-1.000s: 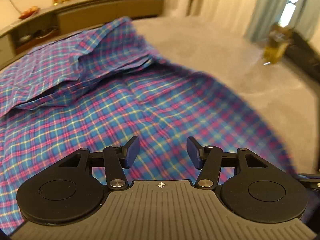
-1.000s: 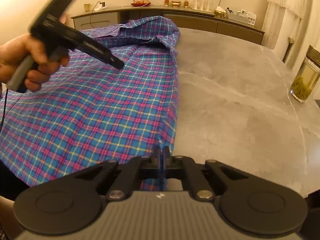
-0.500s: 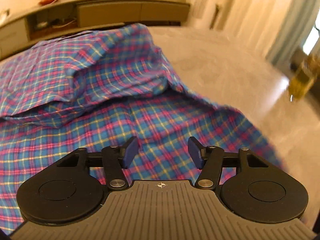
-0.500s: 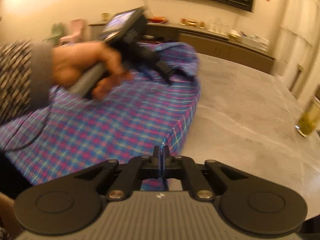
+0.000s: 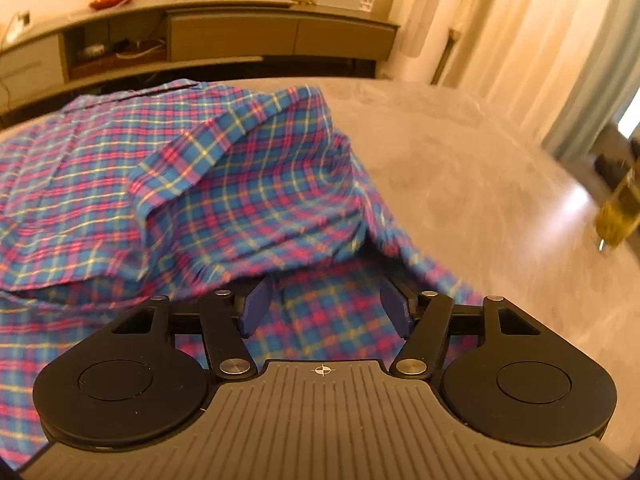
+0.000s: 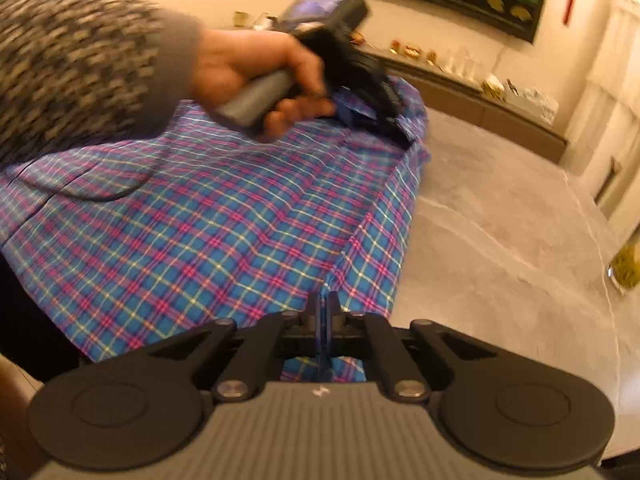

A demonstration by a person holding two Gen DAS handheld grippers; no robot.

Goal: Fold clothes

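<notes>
A plaid shirt (image 5: 224,184) in blue, pink and yellow checks is spread over the left part of a grey table (image 5: 472,184); its woven cloth is thin and creased, and one portion is folded back over the body so that a raised, rumpled fold is formed. The right gripper (image 6: 325,312) is closed on the shirt's near edge, a ridge of cloth being pinched between its blue pads. The left gripper (image 5: 326,308) is held low over the fold with its jaws apart; they have just been opening, and no cloth is pressed between them. The left hand (image 6: 256,72), in a knitted sleeve (image 6: 80,72), is seen around the grey handle. The tabletop is smooth and stone-like, with faint veins. A long sideboard (image 5: 240,36), pale curtains (image 5: 532,40) and a glass jar (image 5: 618,204) are visible beyond.
</notes>
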